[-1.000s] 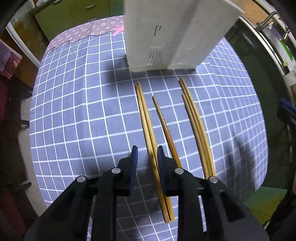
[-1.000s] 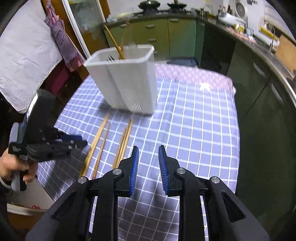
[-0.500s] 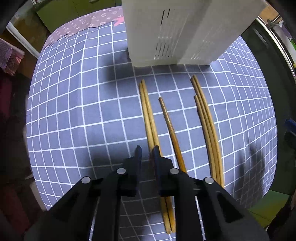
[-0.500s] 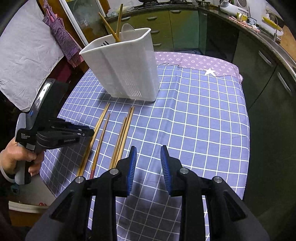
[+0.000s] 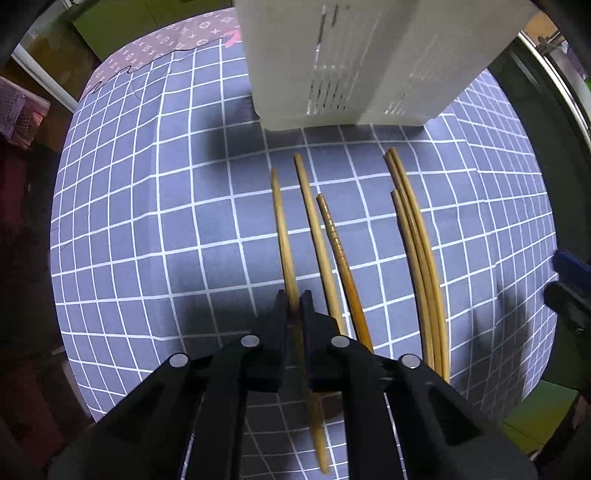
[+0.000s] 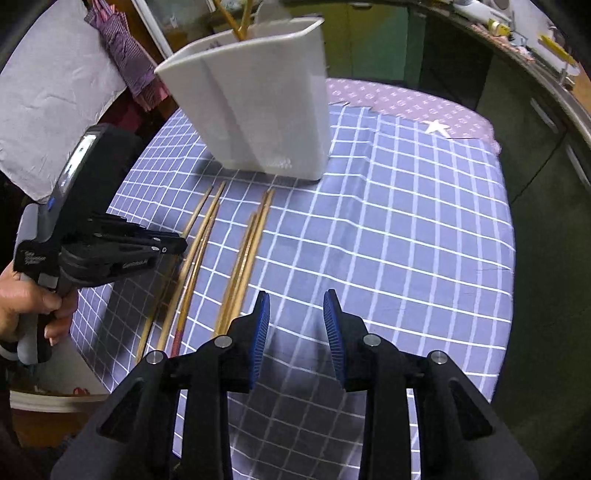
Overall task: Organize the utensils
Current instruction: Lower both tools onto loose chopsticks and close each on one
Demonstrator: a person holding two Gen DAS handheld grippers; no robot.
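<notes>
The pale chopstick [image 5: 282, 236] I am after lies on the checked tablecloth [image 5: 147, 221] in front of the white utensil holder [image 5: 351, 62], its far tip pointing toward the holder's base and its near part running between the pads of my left gripper [image 5: 294, 306]. Those jaws have just been closing and now pinch that chopstick, so I judge the step in hand to be the pick-up of one stick from the loose ones. Just to its right, seen from the holder, lie a second pale chopstick [image 5: 317, 240] and a darker ridged chopstick [image 5: 340, 258], and farther right a bundle of three chopsticks [image 5: 417, 251]. My right gripper [image 6: 296, 325] hovers over bare cloth on the bundle's far side, jaws apart and just widening, nothing between them. Next I would lift the pinched stick clear of its neighbour, tip it upright and lower it into the holder, where other chopsticks [image 6: 236, 22] already stand.
</notes>
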